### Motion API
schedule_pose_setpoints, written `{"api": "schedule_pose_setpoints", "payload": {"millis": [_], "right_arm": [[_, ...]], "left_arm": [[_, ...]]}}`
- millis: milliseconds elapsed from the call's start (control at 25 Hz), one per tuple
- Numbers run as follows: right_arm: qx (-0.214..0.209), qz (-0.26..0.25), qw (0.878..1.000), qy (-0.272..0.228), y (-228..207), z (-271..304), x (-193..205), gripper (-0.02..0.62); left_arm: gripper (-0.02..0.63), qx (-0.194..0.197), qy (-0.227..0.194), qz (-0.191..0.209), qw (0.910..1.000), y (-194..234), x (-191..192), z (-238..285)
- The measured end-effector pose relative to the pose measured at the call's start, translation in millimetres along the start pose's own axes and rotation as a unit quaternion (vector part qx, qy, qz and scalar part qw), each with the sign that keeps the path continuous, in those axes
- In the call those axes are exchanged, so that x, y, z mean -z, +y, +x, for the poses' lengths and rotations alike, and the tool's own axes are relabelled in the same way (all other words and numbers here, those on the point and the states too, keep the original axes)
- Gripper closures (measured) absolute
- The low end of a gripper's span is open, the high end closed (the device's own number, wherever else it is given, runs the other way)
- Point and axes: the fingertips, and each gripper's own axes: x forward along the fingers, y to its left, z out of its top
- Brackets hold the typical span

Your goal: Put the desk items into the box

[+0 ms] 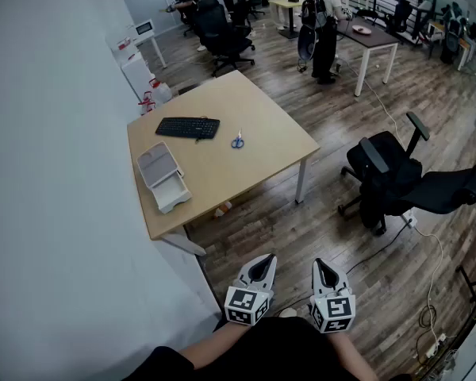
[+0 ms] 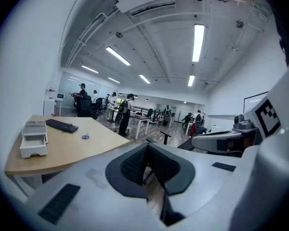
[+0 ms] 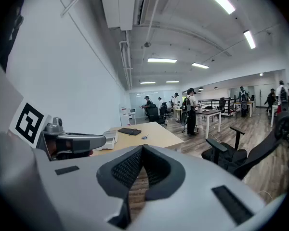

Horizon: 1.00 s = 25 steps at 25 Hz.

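A wooden desk (image 1: 262,145) stands well ahead of me, against the white wall. On it lie a black keyboard (image 1: 188,127), blue-handled scissors (image 1: 237,141) and a white box (image 1: 163,176) with its drawer pulled out. Both grippers are held low in front of my body, far short of the desk. My left gripper (image 1: 264,263) is shut and holds nothing; my right gripper (image 1: 324,268) is shut and empty too. In the left gripper view the box (image 2: 32,138), keyboard (image 2: 61,125) and scissors (image 2: 85,136) show on the desk at left. The right gripper view shows the desk (image 3: 149,136) far ahead.
A black office chair (image 1: 397,177) stands on the wooden floor to the right of the desk, with cables on the floor near it. Several people (image 1: 324,22), other desks and chairs fill the back of the room. White cabinets (image 1: 135,66) stand beyond the desk.
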Motion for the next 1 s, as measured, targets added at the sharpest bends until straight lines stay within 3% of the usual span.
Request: {"api": "schedule_pose_setpoints", "payload": {"millis": [200,480,800,1000], "right_arm": [[-0.016,0.015,1.000,-0.010,-8.1,4.9,2.6,0.537],[-0.035,0.021,0.999,0.014,-21.3,13.9,14.2,0.535],[0.030,0.031,0.999,0.014,-72.8,47.3,9.3,0.536],[0.041,0.012,0.999,0.028,-98.5,96.7,-9.1,0.536]], "left_arm": [[0.591,-0.015,-0.010,-0.001,0.9998,1.8,2.7,5.1],[0.591,-0.052,0.002,-0.016,0.9985,20.0,11.2,5.7],[0.591,-0.064,0.012,-0.025,0.9976,52.6,7.6,42.8],[0.591,-0.058,0.012,-0.029,0.9978,87.2,-5.9,88.0]]}}
